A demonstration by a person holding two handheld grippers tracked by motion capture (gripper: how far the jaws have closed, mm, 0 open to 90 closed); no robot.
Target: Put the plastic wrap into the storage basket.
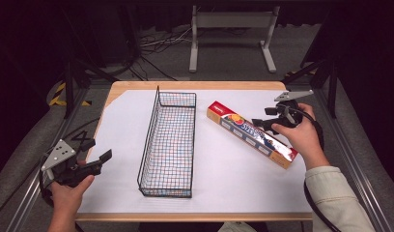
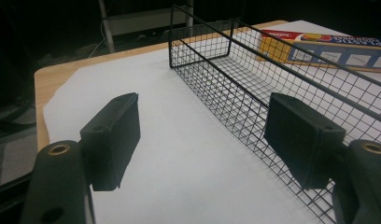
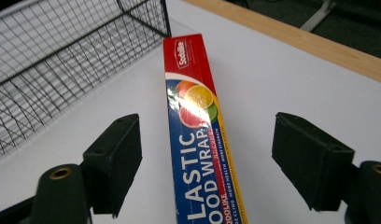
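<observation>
The plastic wrap box (image 3: 200,135) is red at one end and blue along its length, with white lettering, a yellow edge and citrus slices pictured. The basket (image 1: 168,145) is black wire mesh on a white sheet (image 1: 122,130) over the light wooden worktop (image 1: 137,85).

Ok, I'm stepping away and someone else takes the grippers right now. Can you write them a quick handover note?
Right gripper: open, jaws on either side of the plastic wrap box, not closed on it.
Left gripper: open, holding nothing, at the table's left edge beside the wire basket.
Box lies flat on the white sheet, to the right of the basket and apart from it. Basket holds nothing.
Done: right gripper lined up on the box.
Left: probably close on the box, lift it and set it in the basket.
</observation>
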